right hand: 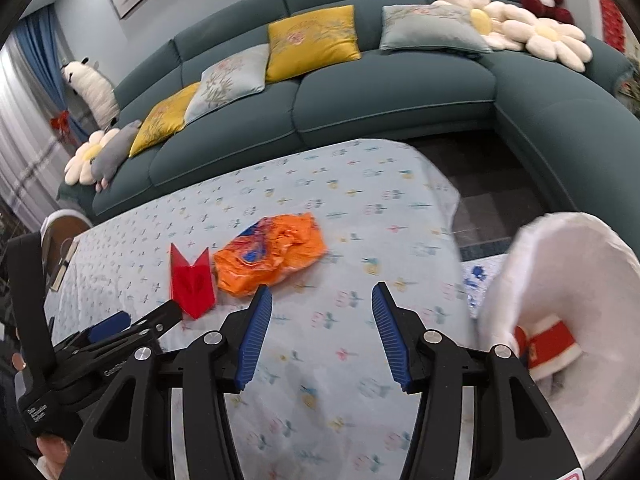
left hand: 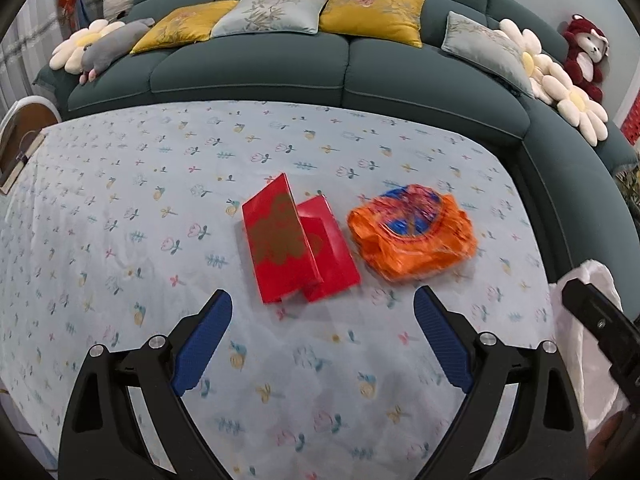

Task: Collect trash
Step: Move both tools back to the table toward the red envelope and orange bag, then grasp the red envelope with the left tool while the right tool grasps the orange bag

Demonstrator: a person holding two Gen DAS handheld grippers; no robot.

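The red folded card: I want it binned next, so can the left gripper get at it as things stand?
Probably yes. The left gripper is open and empty, and the red folded card lies just ahead of its fingertips on bare tablecloth. The orange wrapper sits beside it, apart.

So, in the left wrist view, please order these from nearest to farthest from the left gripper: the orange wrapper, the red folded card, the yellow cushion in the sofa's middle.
From the left gripper:
1. Red folded card, straight ahead on the tablecloth.
2. Orange wrapper, ahead and to the right.
3. Yellow cushion, far back on the sofa.
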